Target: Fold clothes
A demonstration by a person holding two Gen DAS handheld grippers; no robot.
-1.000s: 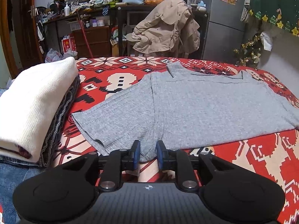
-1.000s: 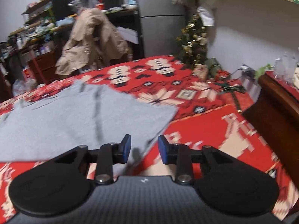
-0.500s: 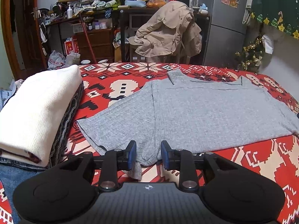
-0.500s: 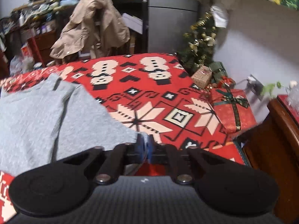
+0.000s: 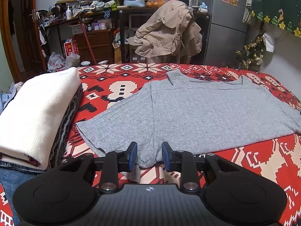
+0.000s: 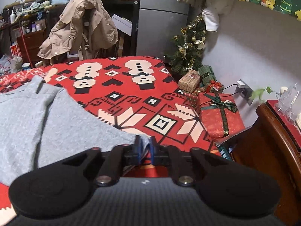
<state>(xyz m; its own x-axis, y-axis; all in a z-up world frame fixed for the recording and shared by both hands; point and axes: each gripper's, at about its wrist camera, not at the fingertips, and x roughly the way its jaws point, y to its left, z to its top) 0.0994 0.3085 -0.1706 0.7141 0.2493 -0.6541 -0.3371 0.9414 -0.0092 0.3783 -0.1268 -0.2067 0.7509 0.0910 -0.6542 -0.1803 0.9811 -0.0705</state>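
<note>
Both tongs sat low at the near edge of a grey ribbed top (image 5: pixel 197 113) spread flat on a red patterned blanket (image 5: pixel 263 160). At the left gripper (image 5: pixel 149 156) the blue pads (image 5: pixel 134 155) stood a moderate way apart, with a bunched bit of the top's near hem between them and a flap of grey cloth hanging below; I could not tell whether the pads pressed on it. At the right gripper (image 6: pixel 144 147) the gap was narrow and the jaws were opening, with the top's near right corner (image 6: pixel 145 141) lying between the pads. Left of the top lay a folded stack topped by a white knit (image 5: pixel 35 113). Beyond the blanket's far edge hung a beige jacket (image 5: pixel 167 32). Right of the blanket stood wrapped gift boxes (image 6: pixel 220 113) and a small Christmas tree (image 6: pixel 188 49).
</note>
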